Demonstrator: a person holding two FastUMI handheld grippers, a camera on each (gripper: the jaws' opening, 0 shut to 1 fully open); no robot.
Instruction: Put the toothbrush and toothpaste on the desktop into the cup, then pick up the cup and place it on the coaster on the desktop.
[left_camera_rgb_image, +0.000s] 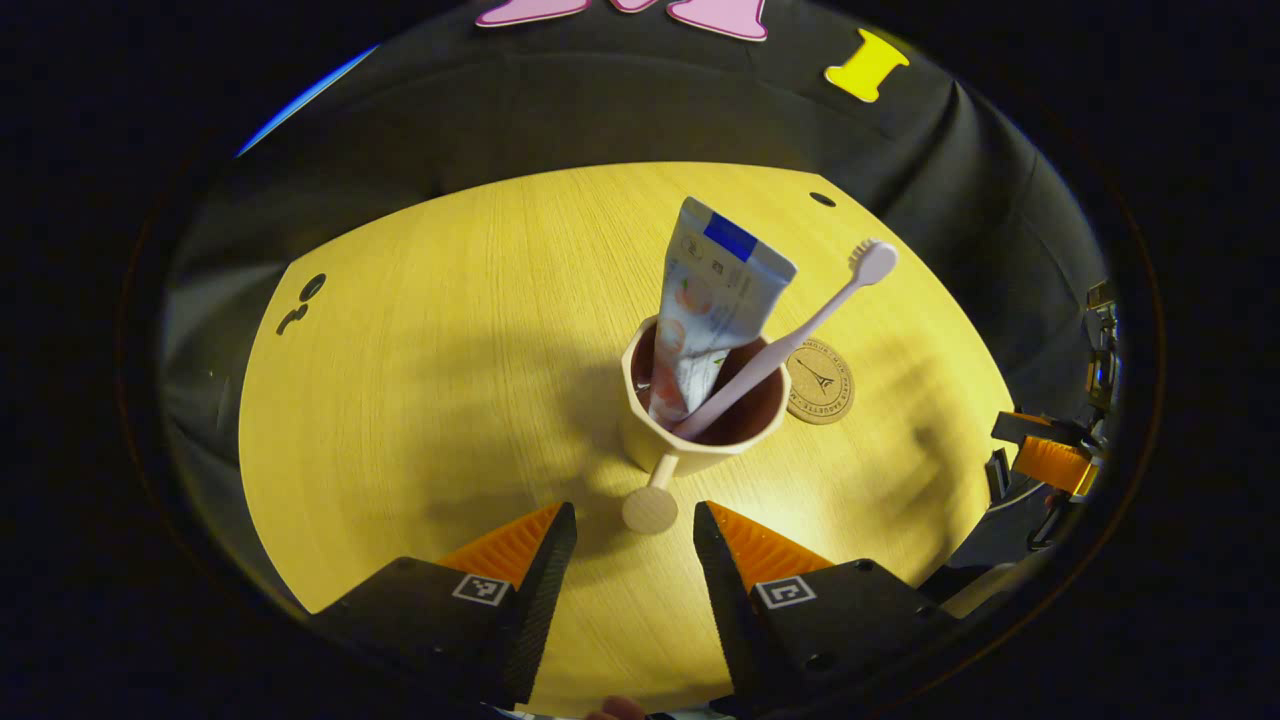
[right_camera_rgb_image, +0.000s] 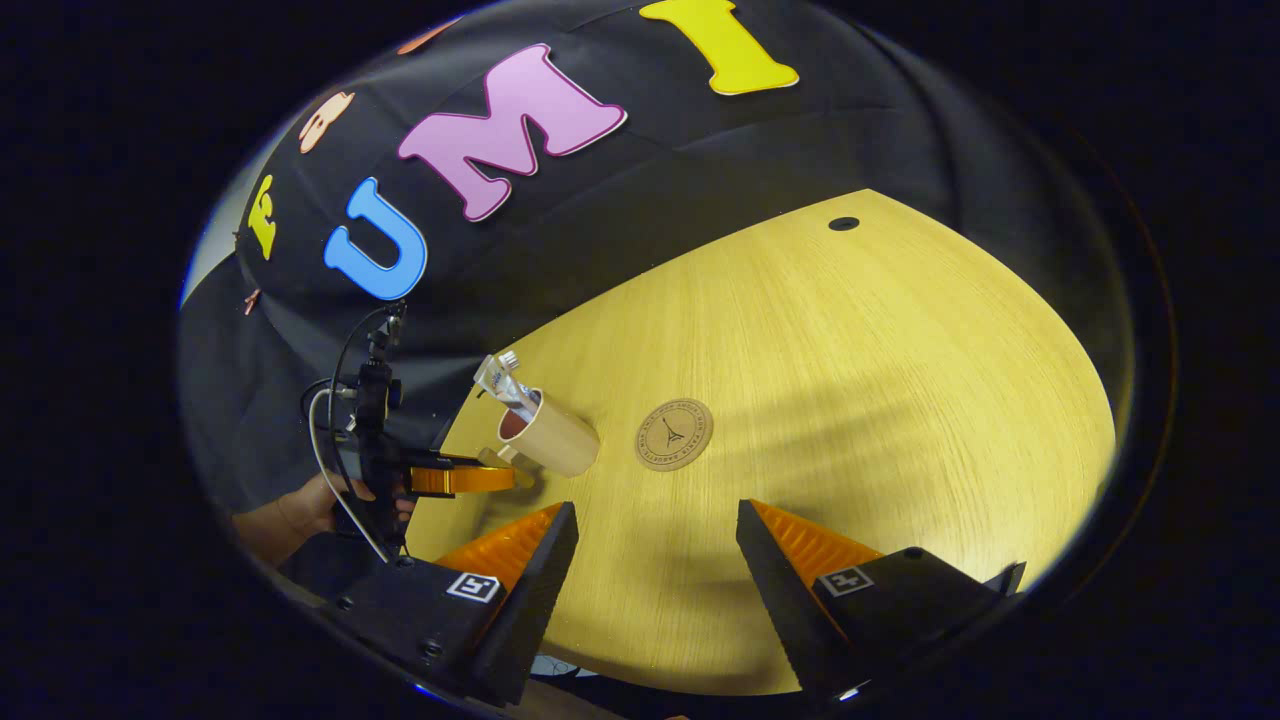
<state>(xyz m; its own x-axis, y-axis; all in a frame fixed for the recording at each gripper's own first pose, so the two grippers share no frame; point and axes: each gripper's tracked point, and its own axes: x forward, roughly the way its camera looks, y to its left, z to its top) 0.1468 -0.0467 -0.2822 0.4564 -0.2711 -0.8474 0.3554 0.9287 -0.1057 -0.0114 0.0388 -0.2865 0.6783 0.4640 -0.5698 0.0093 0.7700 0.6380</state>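
1. Left gripper (left_camera_rgb_image: 634, 540): jaws apart, holding nothing. The cup (left_camera_rgb_image: 700, 425) stands upright on the desktop (left_camera_rgb_image: 420, 400) straight ahead of the fingers. Its knobbed handle (left_camera_rgb_image: 652, 505) points back at the gap between the jaws and sits just ahead of the tips, not touching them.
2. Toothpaste (left_camera_rgb_image: 712, 305) stands in the cup, cap end down, crimped end up and leaning toward the far side. Toothbrush (left_camera_rgb_image: 800, 330) rests beside it in the cup, head up, slanting to the right over the rim.
3. Coaster (left_camera_rgb_image: 820, 382) lies flat just beyond and right of the cup; close beside it, contact not resolvable.
4. Right gripper (right_camera_rgb_image: 655, 545): jaws apart, empty, well back from the work. From its view the coaster lies ahead of its fingers, and the cup sits farther left.
5. Judgement: loading looks done; step in hand is grasping the cup for the move to the coaster.
6. Technique: advance the left gripper until the handle stem lies between the pads, close squarely, and lift level. The contents lean and stand tall, so a tilt could tip them out. Move right in a short arc and set down centred on the disc.
7. Writing: coaster carries a tower emblem ringed by small lettering, too small to read. Toothpaste tube shows a blue patch and fruit pictures; its text is unreadable.
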